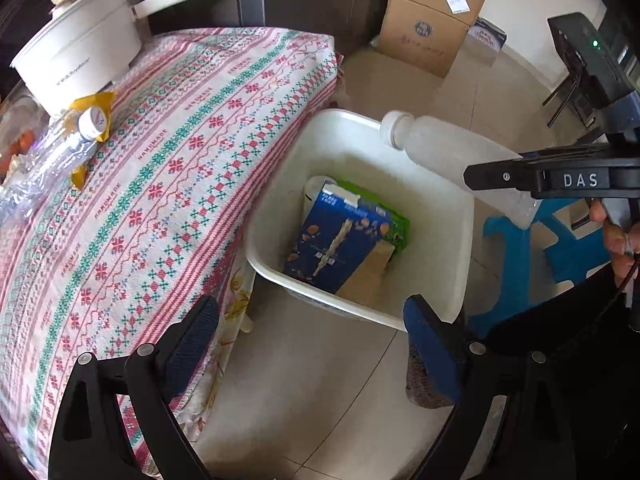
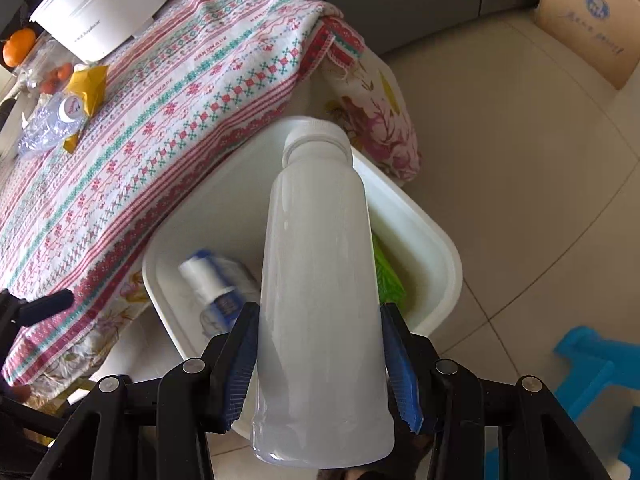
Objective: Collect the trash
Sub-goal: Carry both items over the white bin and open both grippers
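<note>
The right gripper (image 2: 320,344) clenched a milky white plastic bottle (image 2: 320,280) by its lower body, cap forward, above the white trash bin (image 1: 460,216) beside the cloth-covered table (image 1: 180,140). The left gripper (image 1: 312,340) hung released and empty over the floor near the bin, which held a blue carton (image 1: 336,240).

The left wrist view looks down past its own fingers at the white bin (image 1: 440,216) and the patterned tablecloth (image 1: 160,184) from some height. The right wrist view sits closer — perhaps directly above the bin (image 2: 436,256) — facing the same cloth (image 2: 168,120).
</note>
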Demonstrator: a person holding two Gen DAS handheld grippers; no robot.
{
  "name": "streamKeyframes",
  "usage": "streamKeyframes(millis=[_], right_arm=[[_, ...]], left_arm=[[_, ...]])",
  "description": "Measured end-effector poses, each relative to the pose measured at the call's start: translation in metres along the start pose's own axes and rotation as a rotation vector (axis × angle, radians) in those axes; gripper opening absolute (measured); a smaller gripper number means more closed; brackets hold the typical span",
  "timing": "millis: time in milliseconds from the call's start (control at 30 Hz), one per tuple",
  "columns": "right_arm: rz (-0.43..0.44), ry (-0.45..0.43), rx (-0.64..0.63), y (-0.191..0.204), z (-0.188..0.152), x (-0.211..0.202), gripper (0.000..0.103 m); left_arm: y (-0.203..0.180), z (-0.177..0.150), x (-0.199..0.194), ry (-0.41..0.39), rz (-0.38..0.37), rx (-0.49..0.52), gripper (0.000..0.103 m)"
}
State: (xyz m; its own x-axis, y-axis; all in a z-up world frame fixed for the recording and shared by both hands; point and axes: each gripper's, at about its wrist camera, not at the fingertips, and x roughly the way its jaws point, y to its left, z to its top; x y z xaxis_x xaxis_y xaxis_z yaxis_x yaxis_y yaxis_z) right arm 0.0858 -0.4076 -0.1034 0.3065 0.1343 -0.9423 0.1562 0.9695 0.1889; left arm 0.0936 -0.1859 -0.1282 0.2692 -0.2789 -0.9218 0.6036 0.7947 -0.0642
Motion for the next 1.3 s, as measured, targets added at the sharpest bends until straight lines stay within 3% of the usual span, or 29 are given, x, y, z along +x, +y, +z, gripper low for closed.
streamKeyframes(millis=[567, 767, 867, 1067, 1300], right_arm=[[-0.035, 0.201, -0.129, 0.039, 0.001, 0.056, 0.052], [0.0, 0.323, -0.086, 0.037, 0.0, 0.077, 0.055], [0.009, 0.293, -0.054, 0.035, 0.004, 0.069, 0.07], [0.035, 0.172, -0.016, 0.036, 0.014, 0.039, 0.072], [-0.023, -0.016, -0.08, 0.055, 0.022, -0.003, 0.076]], left_arm=[[0.049, -0.023, -0.017, 0.002, 0.064, -0.123, 0.095], [0.06, -0.027, -0.024, -0.01, 0.08, -0.153, 0.095], [0.07, -0.027, -0.03, -0.026, 0.09, -0.178, 0.095], [0.094, -0.027, -0.045, -0.063, 0.103, -0.255, 0.095], [0.128, -0.03, -0.064, -0.114, 0.134, -0.357, 0.095]])
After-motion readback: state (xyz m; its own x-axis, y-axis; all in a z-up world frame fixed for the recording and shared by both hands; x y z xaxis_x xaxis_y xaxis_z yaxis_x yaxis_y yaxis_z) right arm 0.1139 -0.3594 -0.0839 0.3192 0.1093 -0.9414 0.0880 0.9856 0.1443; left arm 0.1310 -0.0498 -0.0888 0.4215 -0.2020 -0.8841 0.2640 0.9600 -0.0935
